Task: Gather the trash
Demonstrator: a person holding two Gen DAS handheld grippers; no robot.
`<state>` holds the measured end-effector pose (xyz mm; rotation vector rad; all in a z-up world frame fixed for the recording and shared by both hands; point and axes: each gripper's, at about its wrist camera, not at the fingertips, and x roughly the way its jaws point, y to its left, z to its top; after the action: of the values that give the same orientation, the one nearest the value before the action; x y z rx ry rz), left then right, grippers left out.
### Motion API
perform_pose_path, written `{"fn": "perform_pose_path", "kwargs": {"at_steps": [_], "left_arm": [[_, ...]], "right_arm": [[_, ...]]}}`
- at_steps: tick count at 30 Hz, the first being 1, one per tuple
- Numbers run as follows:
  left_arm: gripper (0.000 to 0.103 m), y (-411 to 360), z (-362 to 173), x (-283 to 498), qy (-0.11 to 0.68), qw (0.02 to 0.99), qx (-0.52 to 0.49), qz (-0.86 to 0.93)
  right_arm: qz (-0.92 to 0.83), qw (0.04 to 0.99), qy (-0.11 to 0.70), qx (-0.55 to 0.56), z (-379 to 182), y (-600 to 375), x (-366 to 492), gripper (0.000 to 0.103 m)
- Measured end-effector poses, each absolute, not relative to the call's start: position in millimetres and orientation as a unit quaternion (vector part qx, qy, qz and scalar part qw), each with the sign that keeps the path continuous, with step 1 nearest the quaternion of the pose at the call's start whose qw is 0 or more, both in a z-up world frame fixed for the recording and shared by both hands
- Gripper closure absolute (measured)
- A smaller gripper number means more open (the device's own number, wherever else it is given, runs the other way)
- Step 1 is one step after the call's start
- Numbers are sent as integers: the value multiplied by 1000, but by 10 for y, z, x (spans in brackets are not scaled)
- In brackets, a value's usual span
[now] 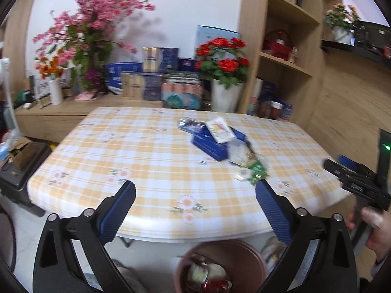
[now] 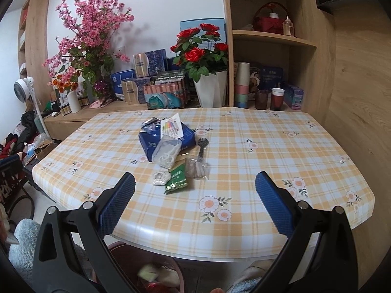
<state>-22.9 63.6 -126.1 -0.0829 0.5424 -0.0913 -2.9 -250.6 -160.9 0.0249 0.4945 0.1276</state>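
Brown bin [image 1: 221, 266] at 6 o'clock: our left gripper [image 1: 195, 210] gapes wide, empty. Right view: right gripper [image 2: 195, 207] wide open, empty too; trash pile [image 2: 172, 151] at 12. We'd grab the green packet [image 2: 177, 179] first.

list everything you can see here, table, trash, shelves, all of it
table: one, yellow and white check cloth with flowers, centre
blue box: one, blue, mid table under other litter
marker card: one, white, on the blue box
clear plastic case: one, clear, leaning on the box front
black plastic fork: one, right of the box
green packet: one, green, nearest of the pile
white round packet: one, left of the green packet
clear wrapper: one, right of the green packet
bin: one, brown, on the floor below the near table edge, litter inside
rose pot: one, white, red roses, behind the table
left claw: open, empty
right claw: open, empty
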Motion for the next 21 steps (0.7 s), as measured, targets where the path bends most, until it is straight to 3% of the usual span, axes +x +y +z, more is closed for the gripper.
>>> {"fn": "perform_pose_path", "kwargs": {"at_steps": [10,21], "left_arm": [[6,1012,-1199,38,251,966,-44,40],[6,842,-1198,347,240,970,-22,43]], "right_arm": [[50,965,255,26,-1660,-2626,106,6],[59,957,282,31,-1676,-2736,374,6]]}}
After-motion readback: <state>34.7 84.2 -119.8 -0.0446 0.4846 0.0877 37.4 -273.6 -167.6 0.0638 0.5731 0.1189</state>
